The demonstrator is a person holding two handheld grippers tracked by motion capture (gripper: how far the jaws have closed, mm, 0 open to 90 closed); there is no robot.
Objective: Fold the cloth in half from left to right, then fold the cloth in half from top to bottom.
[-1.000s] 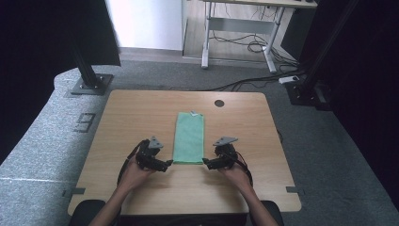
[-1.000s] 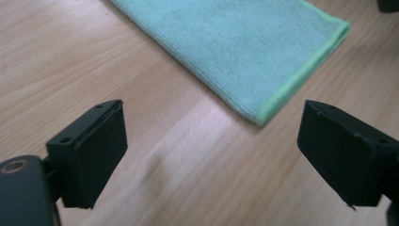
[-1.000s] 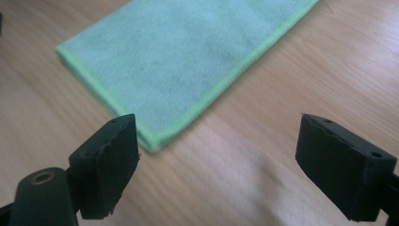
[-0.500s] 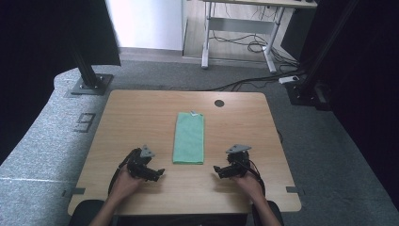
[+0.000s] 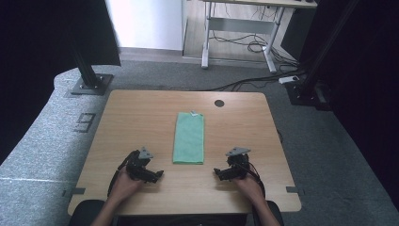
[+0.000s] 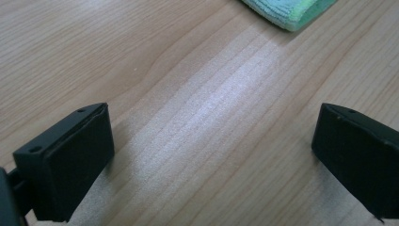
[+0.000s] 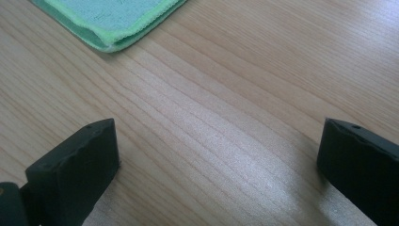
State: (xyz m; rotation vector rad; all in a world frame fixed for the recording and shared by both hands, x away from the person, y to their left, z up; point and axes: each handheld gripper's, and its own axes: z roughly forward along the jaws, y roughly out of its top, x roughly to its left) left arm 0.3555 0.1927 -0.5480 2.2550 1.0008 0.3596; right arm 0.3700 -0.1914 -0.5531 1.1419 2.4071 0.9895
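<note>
A green towel (image 5: 189, 137) is found folded into a long narrow strip, laid flat on the wooden table (image 5: 141, 113), lengthwise away from the person. The folding is judged complete or nearly so; no further fold is in hand. The left gripper (image 5: 157, 174) and right gripper (image 5: 218, 172) are held just beside the towel's near end, one on each side, jaws spread wide, nothing gripped.

Folded cloth (image 5: 189, 138): mint green, brighter lime-green stitched edge; small tag at far end, apparently white. Table (image 5: 141, 117): light wood grain. Both grippers' jaws: matt black. Floor (image 5: 37, 141): grey carpet.
</note>
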